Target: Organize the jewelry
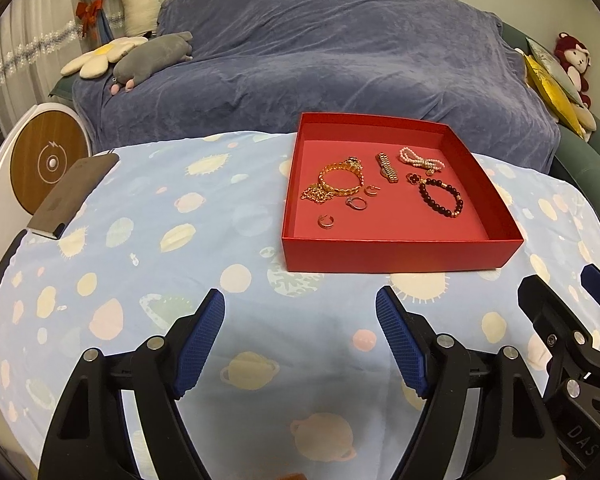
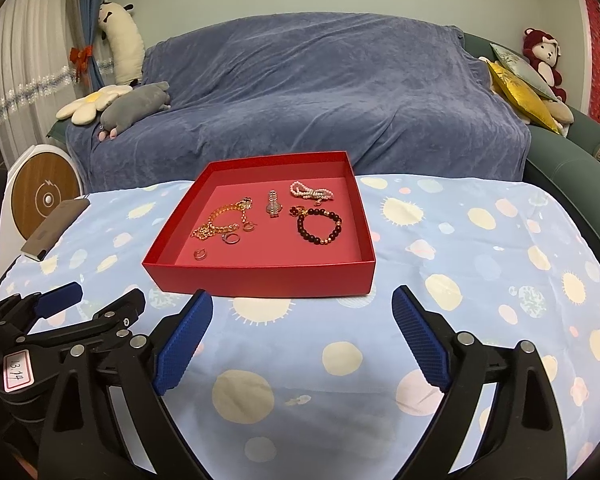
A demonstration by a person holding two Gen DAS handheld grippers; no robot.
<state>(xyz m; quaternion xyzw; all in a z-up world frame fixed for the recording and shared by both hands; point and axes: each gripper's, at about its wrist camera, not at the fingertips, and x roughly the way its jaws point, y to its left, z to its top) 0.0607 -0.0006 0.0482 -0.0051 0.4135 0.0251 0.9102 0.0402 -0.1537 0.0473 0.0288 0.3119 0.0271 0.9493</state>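
Observation:
A shallow red box (image 1: pixel 384 252) (image 2: pixel 260 278) sits on the table with jewelry inside: a gold chain bracelet (image 1: pixel 338 182) (image 2: pixel 220 222), a small watch (image 1: pixel 387 167) (image 2: pixel 273 204), a pearl bracelet (image 1: pixel 420 159) (image 2: pixel 312 192), a dark bead bracelet (image 1: pixel 440 198) (image 2: pixel 319 225), a ring (image 1: pixel 357 203) (image 2: pixel 231 239) and small hoop earrings (image 1: pixel 325 221) (image 2: pixel 200 255). My left gripper (image 1: pixel 300 316) is open and empty, in front of the box. My right gripper (image 2: pixel 303 312) is open and empty, also just short of the box; it also shows in the left wrist view (image 1: pixel 560 300).
The table wears a light blue cloth with planets (image 1: pixel 160 240) (image 2: pixel 480 260). A dark phone (image 1: pixel 72 196) (image 2: pixel 54 230) lies at its left edge. Behind stands a sofa under a blue cover (image 1: pixel 320 60) (image 2: pixel 300 92) with plush toys and cushions.

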